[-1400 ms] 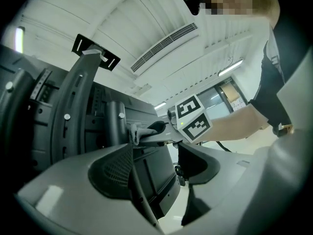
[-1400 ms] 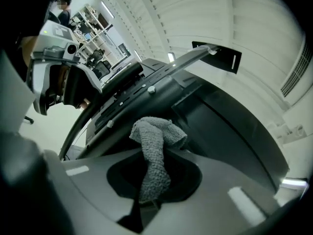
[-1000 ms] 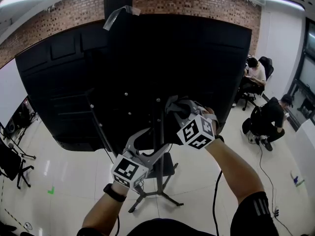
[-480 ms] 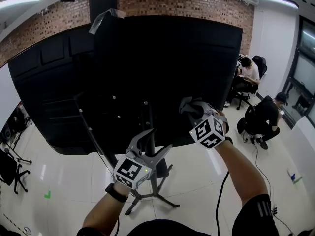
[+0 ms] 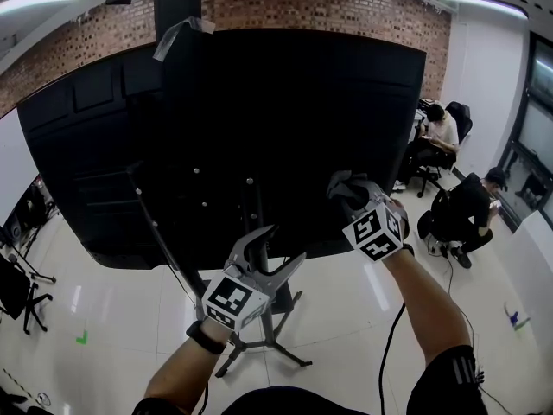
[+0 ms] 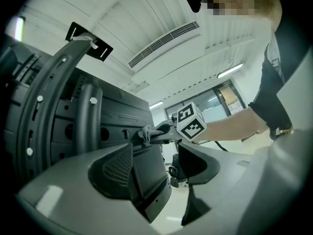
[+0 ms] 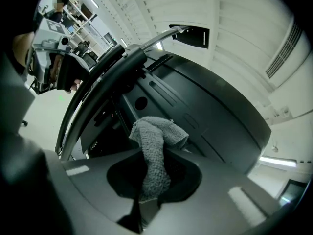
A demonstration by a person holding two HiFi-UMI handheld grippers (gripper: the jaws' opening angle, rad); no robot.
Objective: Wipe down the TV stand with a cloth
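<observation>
Right tool (image 7: 155, 156) pinching grey cloth (image 7: 154, 131), left tool (image 6: 157, 153) spread open

Both forearms extend forward, the left gripper (image 5: 278, 247) positioned low with fingers apart and empty, the right gripper (image 5: 346, 188) positioned higher, fingers clamped on the cloth (image 7: 155, 146).

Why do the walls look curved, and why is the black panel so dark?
Head view: a wide lens bows the brick wall; the black TV back is underexposed against the bright floor. Right gripper view: the cloth is sharp, corners vignetted black.
</observation>
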